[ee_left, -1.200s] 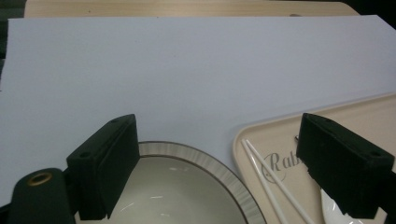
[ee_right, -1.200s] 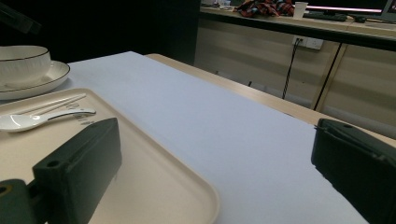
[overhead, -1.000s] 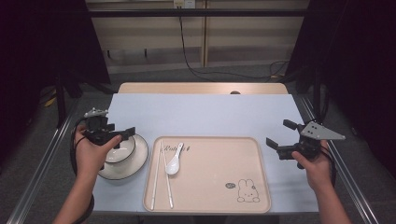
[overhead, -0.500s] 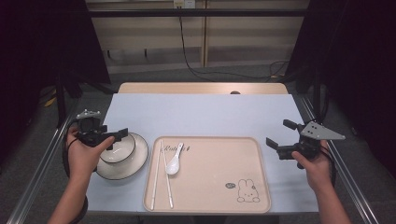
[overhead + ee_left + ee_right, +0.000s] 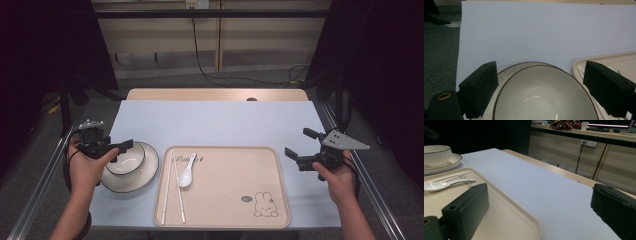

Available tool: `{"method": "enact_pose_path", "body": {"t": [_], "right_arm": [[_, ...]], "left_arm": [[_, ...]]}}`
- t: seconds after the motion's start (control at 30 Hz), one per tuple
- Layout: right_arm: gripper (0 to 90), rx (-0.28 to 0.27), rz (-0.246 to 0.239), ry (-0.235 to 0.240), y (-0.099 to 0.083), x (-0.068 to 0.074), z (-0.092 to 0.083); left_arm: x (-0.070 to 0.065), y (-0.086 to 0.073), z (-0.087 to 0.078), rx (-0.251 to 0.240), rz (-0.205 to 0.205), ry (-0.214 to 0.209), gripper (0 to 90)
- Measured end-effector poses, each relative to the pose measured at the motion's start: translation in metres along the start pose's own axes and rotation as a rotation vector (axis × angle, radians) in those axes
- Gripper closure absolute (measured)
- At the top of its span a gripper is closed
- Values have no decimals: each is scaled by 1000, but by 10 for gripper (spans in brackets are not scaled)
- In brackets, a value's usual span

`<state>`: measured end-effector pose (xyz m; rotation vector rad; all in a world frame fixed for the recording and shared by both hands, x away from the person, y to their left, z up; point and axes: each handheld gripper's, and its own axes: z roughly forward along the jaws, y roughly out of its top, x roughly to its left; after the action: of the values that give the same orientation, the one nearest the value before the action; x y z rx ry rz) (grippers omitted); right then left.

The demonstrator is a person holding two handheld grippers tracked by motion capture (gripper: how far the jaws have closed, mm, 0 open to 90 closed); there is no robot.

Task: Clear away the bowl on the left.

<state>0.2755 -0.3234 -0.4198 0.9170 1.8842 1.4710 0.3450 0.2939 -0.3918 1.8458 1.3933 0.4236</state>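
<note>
Both grippers' jaws stand wide apart, holding nothing. Left gripper hovers over a white bowl on its plate, just left of the beige tray. Right gripper hangs off the tray's right edge. Chopsticks and spoon lie in the tray's left part.

Black grippers w/ blocky fingers, grey triangular plates, bare forearms.

A white ceramic bowl sits on a white round plate at lower left; right of it, a beige plastic tray holds white chopsticks and a white spoon.
</note>
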Motion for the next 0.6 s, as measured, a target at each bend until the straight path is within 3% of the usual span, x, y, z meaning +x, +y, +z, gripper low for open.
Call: {"method": "enact_pose_path", "body": {"t": [0.43, 0.6], "right_arm": [[11, -6, -7, 3, 1, 0, 0], [11, -6, -2, 1, 1, 0, -1]], "left_arm": [[2, -4, 1, 26, 8, 9, 139], [5, -7, 2, 40, -14, 8, 191]]}}
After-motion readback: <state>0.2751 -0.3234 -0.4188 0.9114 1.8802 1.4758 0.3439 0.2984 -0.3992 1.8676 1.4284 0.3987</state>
